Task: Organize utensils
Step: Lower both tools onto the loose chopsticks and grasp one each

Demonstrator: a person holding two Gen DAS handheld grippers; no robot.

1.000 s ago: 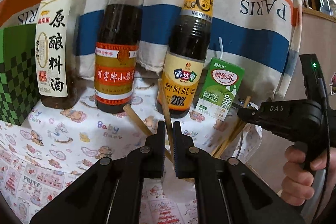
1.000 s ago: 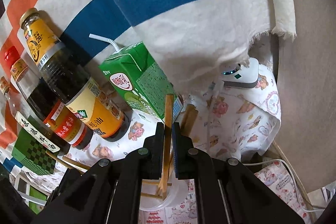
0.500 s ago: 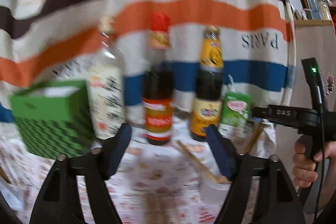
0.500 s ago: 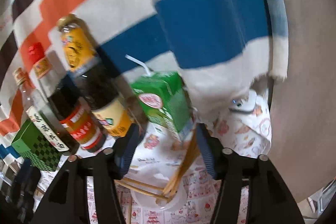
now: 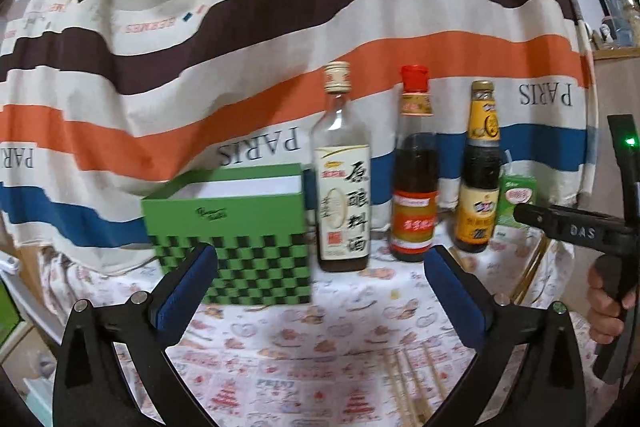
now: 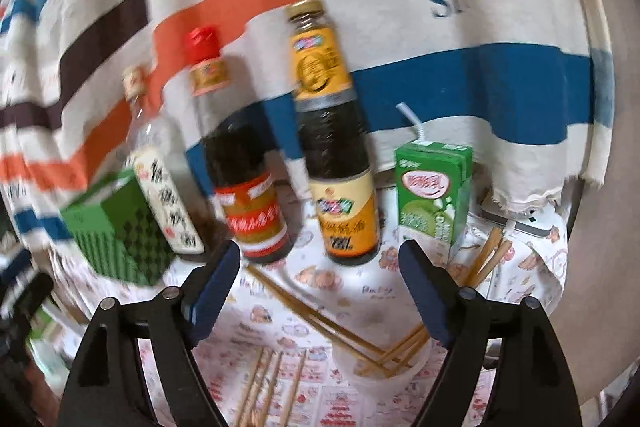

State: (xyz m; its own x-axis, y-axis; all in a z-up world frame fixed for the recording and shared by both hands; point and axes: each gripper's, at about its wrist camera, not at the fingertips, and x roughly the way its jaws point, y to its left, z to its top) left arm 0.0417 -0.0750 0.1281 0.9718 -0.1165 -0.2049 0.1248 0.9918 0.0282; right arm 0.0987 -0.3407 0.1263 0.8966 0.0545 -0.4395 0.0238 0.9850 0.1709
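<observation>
Chopsticks (image 6: 320,317) lean out of a shallow white cup (image 6: 380,363) on the patterned surface (image 6: 320,279), more lying loose beside it, while both the left gripper (image 5: 320,279) and right gripper (image 6: 320,275) are opening their fingers, nothing between them.

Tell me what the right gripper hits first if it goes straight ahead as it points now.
Likely the yellow-labelled dark sauce bottle, standing about midway ahead of the right gripper, whose jaws are opening with nothing between them; depth is unclear.
</observation>
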